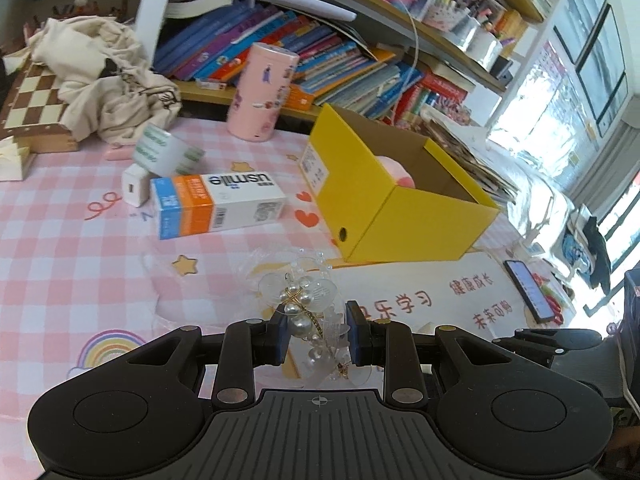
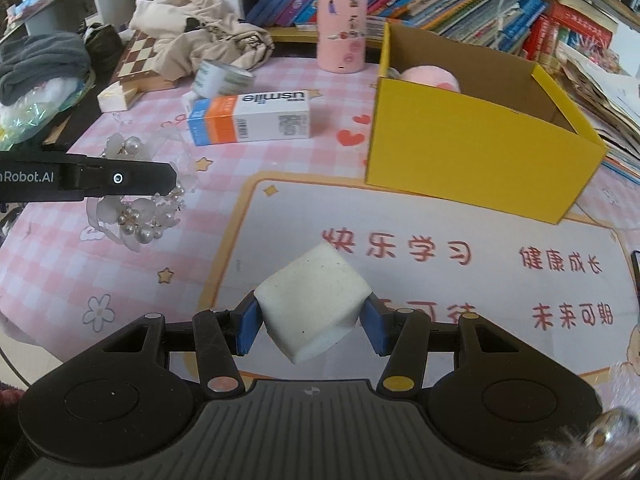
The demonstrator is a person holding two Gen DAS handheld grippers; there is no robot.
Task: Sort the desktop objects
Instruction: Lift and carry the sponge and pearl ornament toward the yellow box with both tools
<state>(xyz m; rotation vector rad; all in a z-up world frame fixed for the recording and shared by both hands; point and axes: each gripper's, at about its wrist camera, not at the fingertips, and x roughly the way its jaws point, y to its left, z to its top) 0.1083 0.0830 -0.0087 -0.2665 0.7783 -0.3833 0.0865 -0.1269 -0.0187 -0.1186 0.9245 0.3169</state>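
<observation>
My left gripper (image 1: 317,334) has its blue pads around a pearl and clear-petal hair ornament (image 1: 306,308); the jaws look closed on it just above the pink checked desk mat. From the right wrist view the ornament (image 2: 138,216) hangs under the left gripper's finger (image 2: 120,179). My right gripper (image 2: 312,326) is shut on a white foam cube (image 2: 314,300), held above the mat. An open yellow box (image 1: 400,204) stands ahead; it (image 2: 476,160) holds a pink plush (image 2: 432,76).
A usmile carton (image 1: 218,204), white charger (image 1: 134,188), tape roll (image 1: 168,152) and pink tin (image 1: 264,92) lie on the desk. A chessboard (image 1: 32,108) under cloth (image 1: 100,80) sits left. Bookshelves stand behind. A phone (image 1: 528,290) lies right.
</observation>
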